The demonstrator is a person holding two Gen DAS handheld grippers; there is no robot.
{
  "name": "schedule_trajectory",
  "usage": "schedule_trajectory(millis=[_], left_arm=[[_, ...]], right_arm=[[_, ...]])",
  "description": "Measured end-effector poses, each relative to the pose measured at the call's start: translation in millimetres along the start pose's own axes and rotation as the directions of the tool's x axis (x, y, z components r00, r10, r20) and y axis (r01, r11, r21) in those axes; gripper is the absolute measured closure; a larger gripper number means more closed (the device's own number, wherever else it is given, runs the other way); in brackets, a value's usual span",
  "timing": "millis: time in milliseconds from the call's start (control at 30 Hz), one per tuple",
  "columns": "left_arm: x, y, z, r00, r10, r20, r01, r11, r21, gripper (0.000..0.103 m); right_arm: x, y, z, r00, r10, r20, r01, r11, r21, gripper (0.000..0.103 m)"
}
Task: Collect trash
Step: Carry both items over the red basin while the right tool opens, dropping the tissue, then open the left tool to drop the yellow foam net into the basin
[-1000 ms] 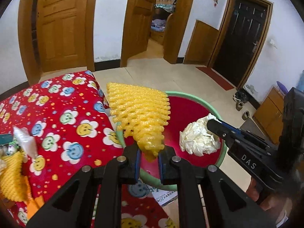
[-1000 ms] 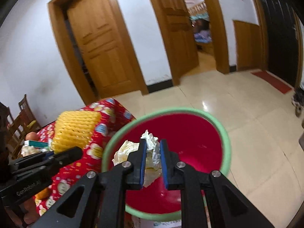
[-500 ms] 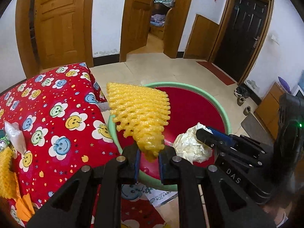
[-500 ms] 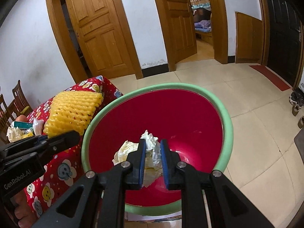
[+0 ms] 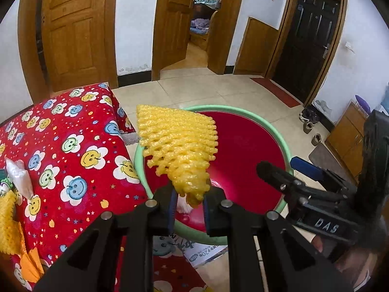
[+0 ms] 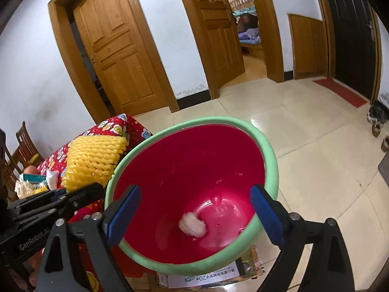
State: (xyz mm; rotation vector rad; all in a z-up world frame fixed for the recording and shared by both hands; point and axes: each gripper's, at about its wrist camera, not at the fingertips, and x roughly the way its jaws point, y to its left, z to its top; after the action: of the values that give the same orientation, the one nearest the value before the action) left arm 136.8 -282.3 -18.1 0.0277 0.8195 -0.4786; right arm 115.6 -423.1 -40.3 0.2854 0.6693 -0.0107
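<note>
A red bin with a green rim (image 6: pixel 269 155) (image 5: pixel 284 143) stands on the floor beside the table. My right gripper (image 6: pixel 194 209) hangs over its mouth, jaws opening wide with nothing between them. A crumpled white tissue (image 6: pixel 192 226) lies blurred at the bin's bottom. My left gripper (image 5: pixel 187 205) is shut on the lower corner of a yellow foam fruit net (image 5: pixel 180 143), which stands up over the bin's near rim. The net (image 6: pixel 93 163) and the left gripper's fingers (image 6: pixel 80 194) show at the left of the right wrist view.
The table under a red smiley-flower cloth (image 5: pixel 60 150) lies left, with a small clear bag (image 5: pixel 19 175), another yellow net (image 5: pixel 7 221) and orange scraps at its edge. A printed box (image 6: pixel 214 275) sits under the bin. Tiled floor stretches toward wooden doors; chairs (image 6: pixel 24 146) stand far left.
My right gripper went from shut on the white tissue to wide open; the tissue dropped to the bin's bottom. The left gripper kept hold of the yellow net, barely moving.
</note>
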Motion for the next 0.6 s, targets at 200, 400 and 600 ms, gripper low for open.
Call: schedule_trajectory(millis=[200,400,600], left_arm=[[-0.9,-8.4,-0.7,1.000,-0.006,0.002,0.006,0.999,0.047,0.065],[-2.5,-12.4,-0.5,1.000,-0.003,0.004,0.003,0.999,0.052,0.033],[1.0,-2.2,5.0,1.000,-0.002,0.001,0.002,1.000,0.011,0.024]], right_arm=[[-2.0,-5.2,2.9,1.000,-0.001,0.014,0.000,0.999,0.036,0.010],[0.6,-7.1,3.1,1.000,-0.001,0.009,0.000,0.998,0.059,0.010],[2.9,-5.7,2.4,1.000,-0.007,0.000,0.007,0.998,0.059,0.010]])
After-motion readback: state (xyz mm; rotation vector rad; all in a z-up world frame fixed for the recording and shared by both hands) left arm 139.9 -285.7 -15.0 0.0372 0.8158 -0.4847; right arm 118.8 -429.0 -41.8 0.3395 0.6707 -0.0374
